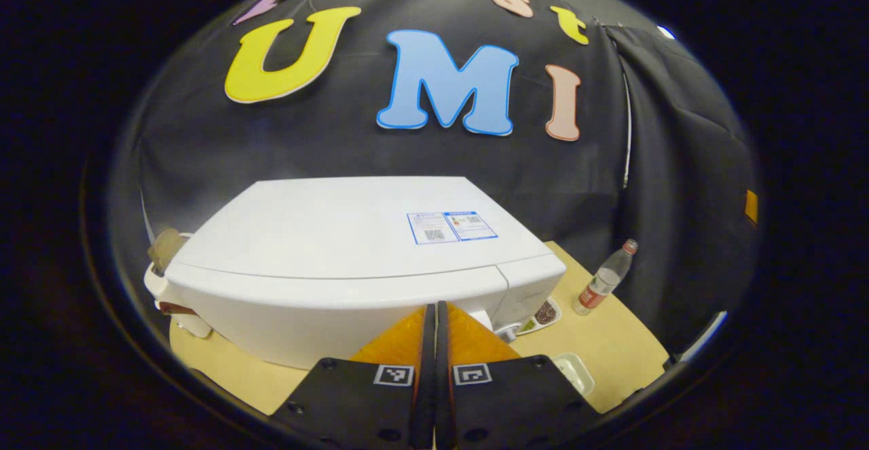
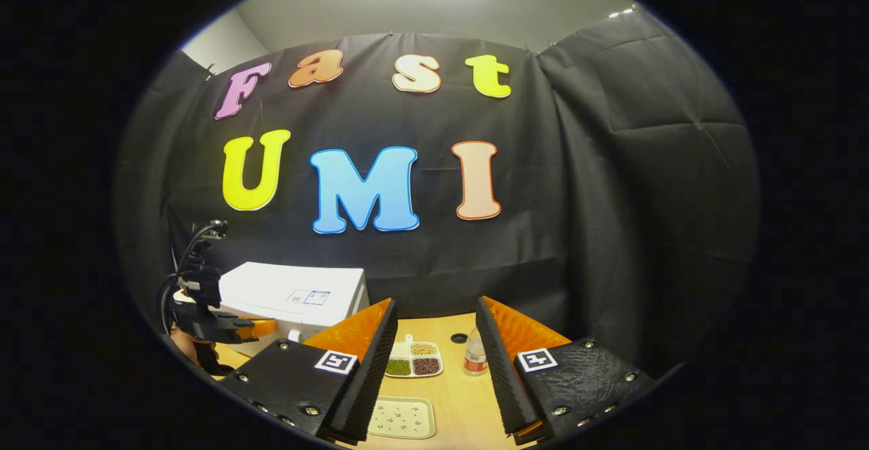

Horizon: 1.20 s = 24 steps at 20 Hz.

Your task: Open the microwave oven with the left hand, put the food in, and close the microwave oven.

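I work inside a booth walled with black cloth (image 2: 611, 185) that hangs in folds. A pale ceiling (image 2: 421, 2) with lit lamps shows above it. A light wooden table (image 2: 461, 402) stands before me.

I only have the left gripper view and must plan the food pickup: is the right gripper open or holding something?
Observer: The right gripper is open, its jaws wide apart with nothing between them.
Operator: What lies ahead of it?
Observer: A divided tray with green, tan and dark grains in its compartments sits on the table, framed between the fingers in the right gripper view.
Operator: How does my left gripper look from over there?
Observer: The left gripper sits at the front of the microwave, near its top edge, and the door looks closed.
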### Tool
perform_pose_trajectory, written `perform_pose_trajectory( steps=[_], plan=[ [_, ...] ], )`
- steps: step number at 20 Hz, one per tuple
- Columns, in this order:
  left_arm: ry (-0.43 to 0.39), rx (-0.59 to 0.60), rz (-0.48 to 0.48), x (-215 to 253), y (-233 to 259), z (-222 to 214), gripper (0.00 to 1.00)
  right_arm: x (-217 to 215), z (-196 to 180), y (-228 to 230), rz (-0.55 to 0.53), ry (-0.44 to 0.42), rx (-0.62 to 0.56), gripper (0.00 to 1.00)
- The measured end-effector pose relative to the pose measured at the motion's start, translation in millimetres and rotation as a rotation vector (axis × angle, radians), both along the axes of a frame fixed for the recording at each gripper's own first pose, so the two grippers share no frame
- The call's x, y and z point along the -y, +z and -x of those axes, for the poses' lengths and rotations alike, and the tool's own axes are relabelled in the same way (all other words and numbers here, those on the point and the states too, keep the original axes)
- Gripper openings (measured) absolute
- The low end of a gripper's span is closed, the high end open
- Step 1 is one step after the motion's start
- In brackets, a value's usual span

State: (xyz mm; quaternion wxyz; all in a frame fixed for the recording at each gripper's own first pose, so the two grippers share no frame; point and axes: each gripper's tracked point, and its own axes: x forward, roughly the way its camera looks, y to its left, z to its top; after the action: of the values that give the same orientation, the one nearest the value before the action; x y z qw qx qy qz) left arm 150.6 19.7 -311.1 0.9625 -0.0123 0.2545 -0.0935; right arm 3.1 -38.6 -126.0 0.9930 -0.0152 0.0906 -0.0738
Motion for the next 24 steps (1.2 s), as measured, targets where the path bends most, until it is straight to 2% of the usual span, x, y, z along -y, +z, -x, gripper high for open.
perform_pose_trajectory(
  steps=[2,3,4,7,10,14,17,19,20,24],
  plan=[
    [0.029,0.084,-0.001,-11.0,41.6,10.1,0.07,-8.7,-5.6,10.1,-0.010,0.020,0.014,0.71],
    [0.030,0.136,-0.002,-15.1,66.0,16.7,0.10,-14.6,-10.0,17.0,-0.014,0.028,0.022,0.71],
    [0.040,0.190,-0.017,-19.3,92.0,26.1,0.17,-19.6,-18.9,14.4,-0.018,0.039,0.031,0.71],
    [0.080,0.338,-0.067,-39.6,174.9,50.1,0.95,-42.6,-32.1,34.7,-0.037,0.088,0.054,0.71],
    [0.092,0.444,-0.030,-45.6,248.8,73.8,0.94,-58.8,-40.3,58.4,-0.052,0.115,0.071,0.71],
    [0.110,0.491,-0.032,-62.5,306.5,96.4,0.95,-78.8,-41.1,83.3,-0.051,0.134,0.087,0.71],
    [0.131,0.507,-0.013,-80.0,318.2,108.5,0.95,-89.9,-34.6,90.8,-0.020,0.137,0.094,0.71],
    [0.126,0.499,-0.010,-91.0,315.3,116.9,0.94,-100.8,-30.2,93.2,-0.007,0.137,0.098,0.71],
    [0.124,0.497,-0.014,-97.6,315.4,119.3,0.95,-109.2,-13.9,108.8,-0.001,0.136,0.100,0.71],
    [0.107,0.512,-0.012,-115.4,320.3,132.5,0.95,-129.5,-1.2,109.4,0.002,0.123,0.100,0.71]
  ],
)
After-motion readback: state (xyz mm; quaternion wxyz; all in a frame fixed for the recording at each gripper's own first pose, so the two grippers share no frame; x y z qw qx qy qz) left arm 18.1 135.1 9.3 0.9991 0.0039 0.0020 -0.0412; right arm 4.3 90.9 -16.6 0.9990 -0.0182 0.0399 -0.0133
